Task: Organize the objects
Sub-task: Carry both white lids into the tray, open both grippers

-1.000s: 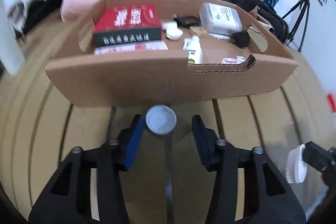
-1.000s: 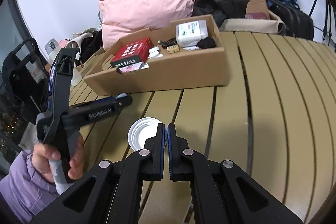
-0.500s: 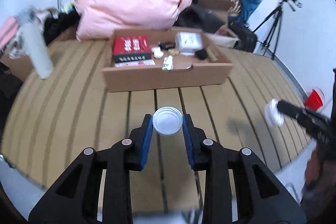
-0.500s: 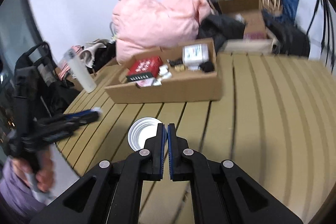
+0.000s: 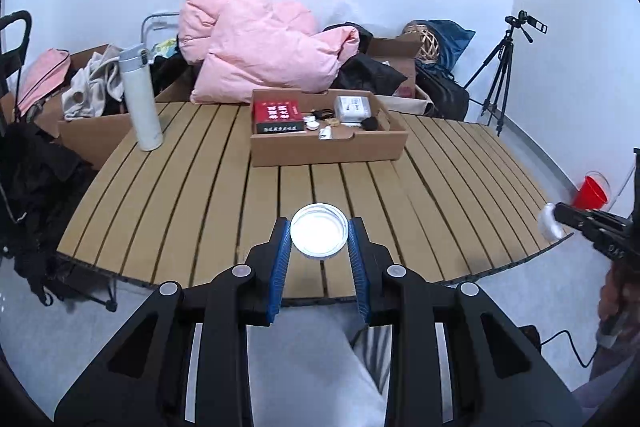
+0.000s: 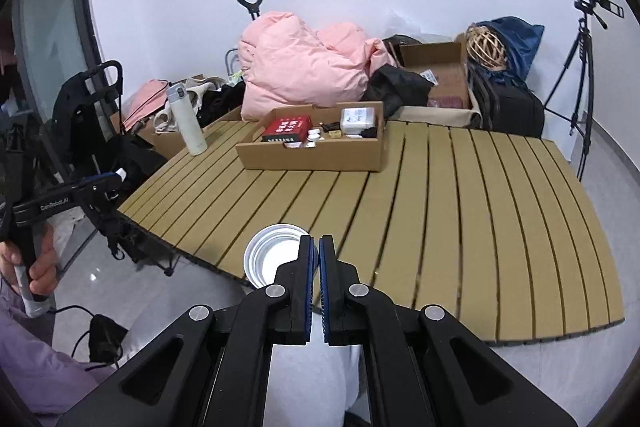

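My left gripper (image 5: 319, 237) is shut on a small round clear lid or dish (image 5: 319, 235), held above the near edge of the slatted wooden table (image 5: 200, 195). My right gripper (image 6: 319, 259) is shut on the rim of a white ribbed cap or bowl (image 6: 272, 261), held over the table's near edge (image 6: 440, 227). An open cardboard tray (image 5: 326, 147) on the far side of the table holds a red book (image 5: 278, 113), a clear plastic box (image 5: 352, 107) and small items. The tray also shows in the right wrist view (image 6: 316, 155).
A white thermos (image 5: 141, 99) stands at the table's far left. A pink quilt (image 5: 260, 51), bags and cardboard boxes lie behind the table. A tripod (image 5: 504, 75) stands at the right wall, a red cup (image 5: 592, 193) on the floor.
Both grippers have pulled back and up, away from the tray to beyond the table's near edge. My left gripper closed on the clear lid and lifted it; the right still holds the white cap.
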The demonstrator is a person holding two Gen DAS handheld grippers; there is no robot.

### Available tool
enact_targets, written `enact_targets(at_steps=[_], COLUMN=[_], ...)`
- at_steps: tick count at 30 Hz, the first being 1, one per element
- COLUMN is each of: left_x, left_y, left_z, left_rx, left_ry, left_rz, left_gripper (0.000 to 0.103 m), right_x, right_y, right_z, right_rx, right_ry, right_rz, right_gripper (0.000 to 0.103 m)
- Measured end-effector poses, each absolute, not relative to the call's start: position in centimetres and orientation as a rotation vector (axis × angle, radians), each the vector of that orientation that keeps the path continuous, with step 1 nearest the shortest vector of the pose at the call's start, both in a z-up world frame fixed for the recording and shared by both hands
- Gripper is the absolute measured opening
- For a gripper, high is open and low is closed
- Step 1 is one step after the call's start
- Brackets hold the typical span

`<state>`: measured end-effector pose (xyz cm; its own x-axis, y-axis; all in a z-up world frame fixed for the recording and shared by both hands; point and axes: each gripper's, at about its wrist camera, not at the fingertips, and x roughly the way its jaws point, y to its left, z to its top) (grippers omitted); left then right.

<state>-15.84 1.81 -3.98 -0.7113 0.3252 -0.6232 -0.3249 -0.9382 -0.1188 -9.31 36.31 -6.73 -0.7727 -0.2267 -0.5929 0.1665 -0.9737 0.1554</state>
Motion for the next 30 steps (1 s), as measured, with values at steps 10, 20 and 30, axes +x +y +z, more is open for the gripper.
enact_targets(at_steps=[10,20,30], left_x=[-28.8,-49.3,-51.2], left_y=[8.0,18.2,19.3], left_z=[-3.4,-12.3,-16.2], left_rx=[-1.015,-1.473,-1.457], left_ry=[0.045,0.082,0.1], left_rz=[2.481,2.36,2.414], left_gripper=[0.025,0.025,0.079], right_x=[-21.7,-46.4,-52.2], right_y=[35.9,37.1,35.7], right_z=[-6.7,-10.2,-15.9], right_rx=[1.011,1.386,1.538], right_ry=[-0.126,-0.082,0.061], right_rz=[-2.676,-2.543,-2.572], right_gripper=[0.003,0.003,0.022])
